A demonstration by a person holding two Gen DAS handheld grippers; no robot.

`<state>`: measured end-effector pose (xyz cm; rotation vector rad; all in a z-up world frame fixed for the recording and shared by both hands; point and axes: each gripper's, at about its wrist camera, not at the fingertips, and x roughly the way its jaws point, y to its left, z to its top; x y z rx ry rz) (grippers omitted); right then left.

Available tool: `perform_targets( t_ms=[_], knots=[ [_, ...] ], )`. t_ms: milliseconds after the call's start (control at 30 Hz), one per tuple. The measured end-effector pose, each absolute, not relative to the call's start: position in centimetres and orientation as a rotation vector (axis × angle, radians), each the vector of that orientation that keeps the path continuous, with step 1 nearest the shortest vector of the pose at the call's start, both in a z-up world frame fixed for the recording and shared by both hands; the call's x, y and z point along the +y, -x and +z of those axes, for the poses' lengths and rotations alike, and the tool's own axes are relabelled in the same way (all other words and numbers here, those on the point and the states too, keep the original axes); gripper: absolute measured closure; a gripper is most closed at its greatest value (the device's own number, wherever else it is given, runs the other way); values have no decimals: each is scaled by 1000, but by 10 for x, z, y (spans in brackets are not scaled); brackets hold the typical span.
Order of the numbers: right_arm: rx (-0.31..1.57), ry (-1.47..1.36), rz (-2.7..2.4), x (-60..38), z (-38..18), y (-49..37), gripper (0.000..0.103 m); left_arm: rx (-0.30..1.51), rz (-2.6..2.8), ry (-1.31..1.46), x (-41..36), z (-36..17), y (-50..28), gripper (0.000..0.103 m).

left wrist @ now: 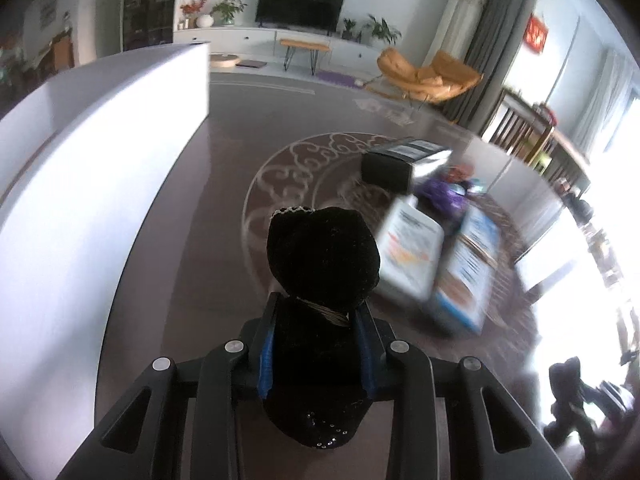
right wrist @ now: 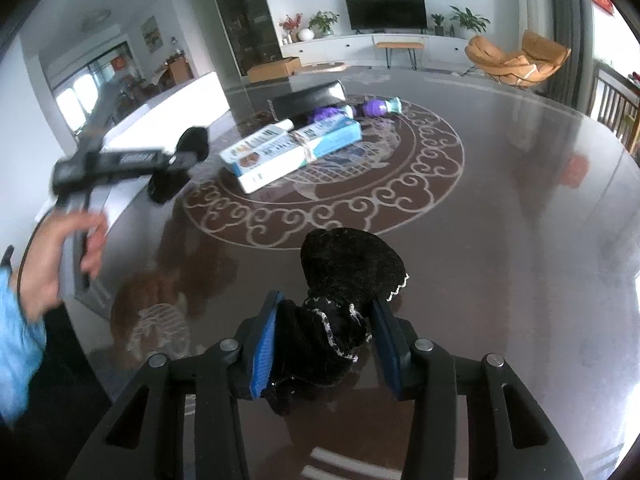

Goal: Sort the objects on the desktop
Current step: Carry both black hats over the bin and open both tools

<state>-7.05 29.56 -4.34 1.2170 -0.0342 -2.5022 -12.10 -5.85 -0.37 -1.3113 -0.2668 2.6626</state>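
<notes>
Inspected at a round dark table point(right wrist: 500, 184) with a pale scroll inlay. Left gripper point(left wrist: 316, 320) found clamped on a black sock point(left wrist: 322, 256), blue pads pressed against its lower part, bunched upper end standing clear above the fingers, white lace trim visible at the top edge. Right gripper point(right wrist: 326, 338) found closed on a second black sock point(right wrist: 352, 264), likewise lace-trimmed, crumpled between the pads with its bulk protruding forward over the tabletop. Noted in the right wrist view: left gripper point(right wrist: 176, 160) held aloft near the table's left edge, gripped by a hand point(right wrist: 60, 256) with a blue sleeve point(right wrist: 16, 344), sock hanging from its tip. Observed at the table centre, well apart from both socks: two white and blue boxes point(right wrist: 288, 148) lying side by side and touching, a black box point(right wrist: 308, 102) behind them, purple items point(right wrist: 352, 110) just beside the black box. Recorded along the left: a white cabinet point(left wrist: 80, 184). Left wrist view motion-blurred at right; box lettering unreadable.
</notes>
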Motion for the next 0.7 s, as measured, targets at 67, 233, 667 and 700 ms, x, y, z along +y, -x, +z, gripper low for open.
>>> perform_targets(
  t_ms=[67,233,667,700],
  knots=[
    [-34,-1191,-2488,291,-35,67,59,-347,2665,1281,-70,7,92,70],
    [1,-1035,-2424,247,6,70,59,-427,2743,1125,-113,70,38,70],
    [142,-728,-2020,-41,86,123,59,-450,3018,1352,-284,91,45,70],
    [162,-751,-2012,-59,81,132,59,-458,3008,1389,-287,82,45,70]
  ],
)
